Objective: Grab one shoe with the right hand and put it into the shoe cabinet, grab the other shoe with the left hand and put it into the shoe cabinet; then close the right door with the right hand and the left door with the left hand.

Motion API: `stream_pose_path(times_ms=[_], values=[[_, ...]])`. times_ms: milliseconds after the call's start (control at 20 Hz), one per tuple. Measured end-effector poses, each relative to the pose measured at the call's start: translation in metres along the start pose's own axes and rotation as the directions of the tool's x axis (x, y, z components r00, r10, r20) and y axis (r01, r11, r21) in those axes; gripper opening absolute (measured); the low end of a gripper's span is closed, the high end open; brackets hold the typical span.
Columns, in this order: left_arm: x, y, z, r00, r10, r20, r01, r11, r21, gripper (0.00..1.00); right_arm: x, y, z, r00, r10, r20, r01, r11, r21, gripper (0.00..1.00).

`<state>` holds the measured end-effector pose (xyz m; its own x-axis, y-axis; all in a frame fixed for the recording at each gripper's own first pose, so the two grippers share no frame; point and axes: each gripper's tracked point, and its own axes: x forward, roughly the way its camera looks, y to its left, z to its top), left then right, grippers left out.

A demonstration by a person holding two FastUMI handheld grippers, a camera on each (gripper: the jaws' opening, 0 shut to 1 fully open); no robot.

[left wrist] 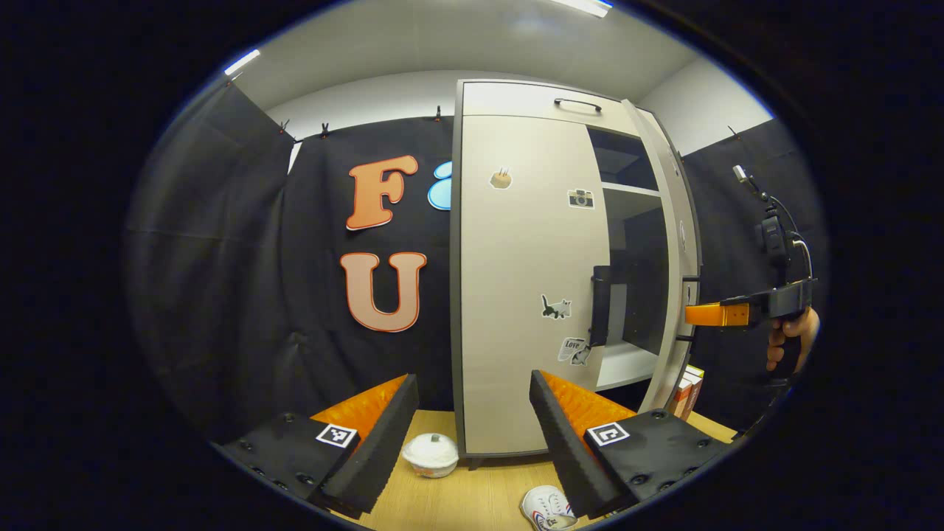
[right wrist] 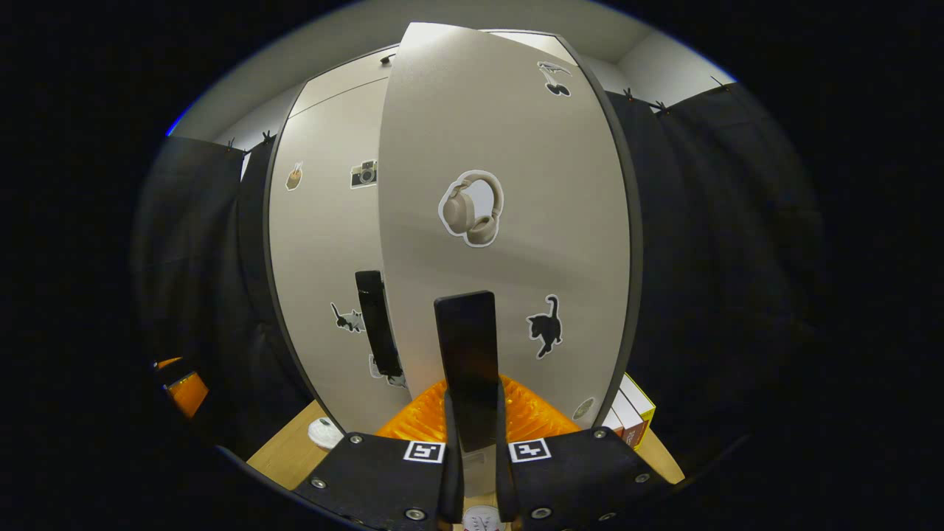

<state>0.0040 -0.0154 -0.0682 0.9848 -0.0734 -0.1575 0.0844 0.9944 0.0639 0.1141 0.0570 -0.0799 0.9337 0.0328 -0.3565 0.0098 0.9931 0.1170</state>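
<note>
The grey shoe cabinet (left wrist: 516, 243) stands ahead on the wooden floor. Its left door (left wrist: 523, 295) looks shut, and its black handle (left wrist: 600, 306) sticks out. The right door (right wrist: 509, 221) stands ajar, leaving a dark gap with a shelf (left wrist: 627, 365). My right gripper (right wrist: 472, 398) is shut on the right door's black handle (right wrist: 466, 346). In the left gripper view, a hand holds that right gripper (left wrist: 708, 314) at the door's edge. My left gripper (left wrist: 472, 380) hangs open and holds nothing, in front of the left door. A white shoe (left wrist: 549, 509) lies on the floor below it.
A white lidded bowl (left wrist: 431, 453) sits on the floor by the cabinet's left corner. Flat boxes (left wrist: 686, 391) lean beside the cabinet's right side. Black cloth walls close in on both sides.
</note>
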Motion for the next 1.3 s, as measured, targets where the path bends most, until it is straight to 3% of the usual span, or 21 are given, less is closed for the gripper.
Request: stream_pose_path(times_ms=[550,700,1000,1300], values=[[0.053,-0.070,0.007,0.994,-0.112,-0.005,0.112,0.994,-0.016,0.98,-0.029,-0.037,-0.001,0.997,-0.073,0.005,0.073,0.997,0.023,0.14],[0.069,-0.089,0.015,0.991,-0.132,0.005,0.132,0.991,-0.006,0.97,-0.031,-0.054,0.001,0.992,-0.129,0.014,0.129,0.992,-0.003,0.11],[0.110,-0.126,0.013,0.987,-0.151,-0.052,0.149,0.988,-0.036,0.97,-0.039,-0.083,0.005,0.974,-0.221,0.046,0.223,0.975,-0.024,0.06],[0.158,-0.162,0.019,0.986,-0.157,-0.056,0.158,0.987,0.019,0.97,-0.043,-0.092,0.013,0.965,-0.245,0.089,0.247,0.969,-0.007,0.07]])
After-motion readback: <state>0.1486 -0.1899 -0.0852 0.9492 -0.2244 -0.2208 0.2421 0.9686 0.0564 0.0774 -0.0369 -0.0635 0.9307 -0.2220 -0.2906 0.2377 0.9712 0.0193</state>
